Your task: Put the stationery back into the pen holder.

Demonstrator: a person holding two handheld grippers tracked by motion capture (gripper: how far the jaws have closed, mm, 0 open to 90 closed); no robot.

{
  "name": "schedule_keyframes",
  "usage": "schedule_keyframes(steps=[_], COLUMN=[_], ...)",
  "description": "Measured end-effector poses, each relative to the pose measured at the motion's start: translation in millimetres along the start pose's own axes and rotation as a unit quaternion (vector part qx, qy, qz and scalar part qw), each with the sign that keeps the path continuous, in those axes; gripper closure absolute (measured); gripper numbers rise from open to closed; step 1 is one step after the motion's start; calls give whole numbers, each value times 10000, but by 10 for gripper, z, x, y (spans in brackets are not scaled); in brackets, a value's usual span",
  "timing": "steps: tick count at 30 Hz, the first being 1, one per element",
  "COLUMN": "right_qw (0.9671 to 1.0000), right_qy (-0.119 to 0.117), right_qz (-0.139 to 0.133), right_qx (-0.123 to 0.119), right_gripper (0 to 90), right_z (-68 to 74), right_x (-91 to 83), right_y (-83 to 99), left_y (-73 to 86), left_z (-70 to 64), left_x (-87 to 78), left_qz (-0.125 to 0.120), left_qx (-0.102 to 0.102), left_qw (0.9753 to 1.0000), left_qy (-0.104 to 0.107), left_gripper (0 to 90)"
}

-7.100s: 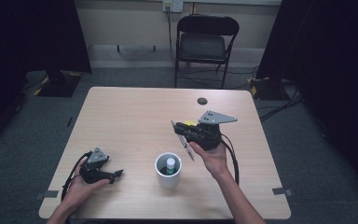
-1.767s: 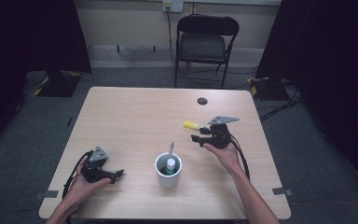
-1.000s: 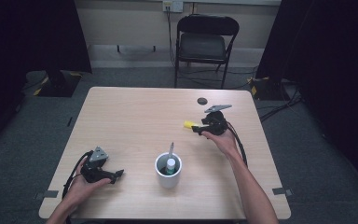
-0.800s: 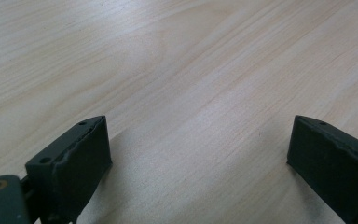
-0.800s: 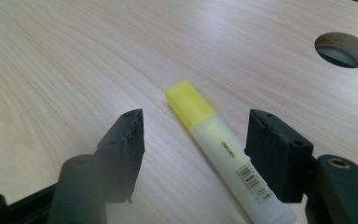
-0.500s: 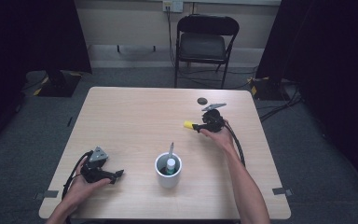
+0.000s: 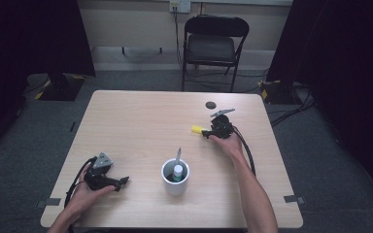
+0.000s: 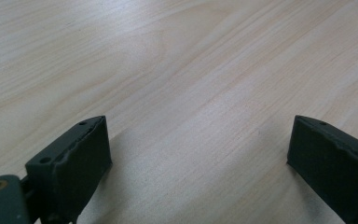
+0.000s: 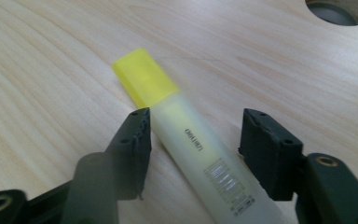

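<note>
Yellow highlighter (image 9: 186, 140) flat on table (image 7: 141, 121), beyond white cup (image 7: 176, 177); right gripper (image 9: 193, 140) spread astride it (one jaw touching). Left gripper (image 8: 198, 154) spread, holding nothing, left of cup.

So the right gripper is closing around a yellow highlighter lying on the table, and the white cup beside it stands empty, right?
Not empty: in the high view the white cup holds a pen and a small bottle. The right gripper does straddle the yellow highlighter on the table.

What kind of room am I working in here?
Probably a lab or studio set up for recording, not a home. Black curtains hang on both sides, cables run taped across grey carpet, and a lone folding chair faces a plain wooden table.
</note>
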State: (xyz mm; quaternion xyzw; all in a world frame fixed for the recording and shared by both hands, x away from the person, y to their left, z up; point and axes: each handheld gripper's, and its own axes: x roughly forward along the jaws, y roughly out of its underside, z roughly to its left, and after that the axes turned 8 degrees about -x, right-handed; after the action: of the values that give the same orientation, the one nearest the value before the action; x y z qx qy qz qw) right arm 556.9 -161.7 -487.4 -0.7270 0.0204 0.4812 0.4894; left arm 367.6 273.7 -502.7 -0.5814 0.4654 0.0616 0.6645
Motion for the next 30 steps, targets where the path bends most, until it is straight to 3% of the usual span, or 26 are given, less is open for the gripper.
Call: schedule_keyframes(steps=[12,23,30], right_qw=[9999,9998,9998], right_qy=[-18,-172,-110], right_qz=[43,56,32], right_qx=[-111,-90,-148], right_gripper=[657,662,661], right_z=[82,204,308], right_x=[-81,-237,-356], right_y=[70,209,340], left_y=[0,1,2], left_z=[1,1,0], left_x=[-3,-3,-3], left_qz=[1,-1,-6], left_qx=[21,22,17], left_qw=[10000,10000,10000], left_qy=[-14,-11,-9], left_gripper=[54,54,54])
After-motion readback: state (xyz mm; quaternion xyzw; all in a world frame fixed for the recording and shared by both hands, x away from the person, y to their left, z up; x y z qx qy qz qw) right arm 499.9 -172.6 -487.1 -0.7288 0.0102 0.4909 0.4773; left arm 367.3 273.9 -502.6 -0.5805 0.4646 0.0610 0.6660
